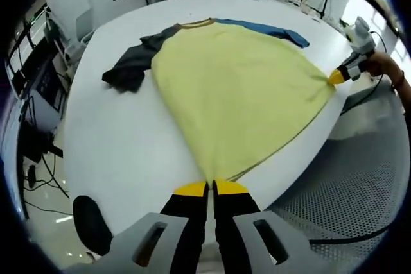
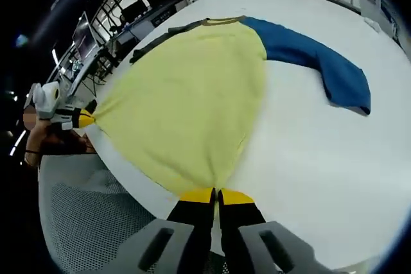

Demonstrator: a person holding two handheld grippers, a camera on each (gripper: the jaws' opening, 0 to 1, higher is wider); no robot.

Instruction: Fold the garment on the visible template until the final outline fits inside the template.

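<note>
I've got the left claw (image 1: 211, 188) clamped on one hem corner of the shirt (image 1: 237, 88), right claw (image 2: 216, 194) clamped on the other hem corner. Yellow body is spread flat on the white surface (image 1: 128, 145), stretched between both claws. Dark sleeve (image 1: 131, 65) and blue sleeve (image 2: 321, 62) lie out past the collar end.

Yellow cotton shirt with one dark grey and one blue sleeve (image 1: 237, 88) spread flat on round white table (image 1: 122, 139); sleeves toward twelve o'clock, hem corners at six, pinched by both grippers' fingers (image 1: 192, 188).
</note>
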